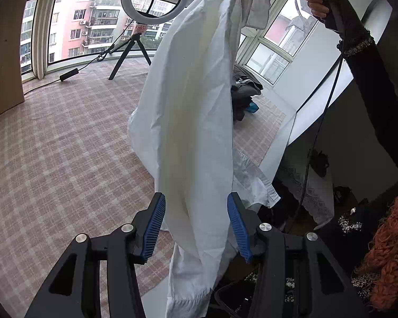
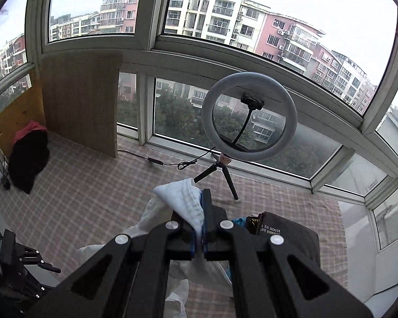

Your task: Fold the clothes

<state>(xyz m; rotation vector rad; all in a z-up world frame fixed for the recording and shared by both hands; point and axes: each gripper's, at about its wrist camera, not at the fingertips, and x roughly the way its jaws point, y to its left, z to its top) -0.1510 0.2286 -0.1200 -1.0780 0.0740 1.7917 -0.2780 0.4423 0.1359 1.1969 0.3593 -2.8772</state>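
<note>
A white garment (image 1: 193, 111) hangs in the air over the checked cloth surface (image 1: 66, 145). My right gripper (image 2: 199, 209) is shut on a bunched top corner of the white garment (image 2: 183, 198) and holds it up high. In the left wrist view the hand with that gripper shows at the top right. My left gripper (image 1: 196, 209) is open, with its blue pads (image 1: 156, 225) on either side of the hanging fabric's lower part, not pinching it.
A ring light on a black tripod (image 2: 249, 124) stands by the windows, its cable (image 1: 69, 74) trailing over the surface. A pile of dark clothes (image 1: 244, 92) lies at the far right. A black and pink garment (image 2: 26, 153) lies by a wooden board (image 2: 79, 100).
</note>
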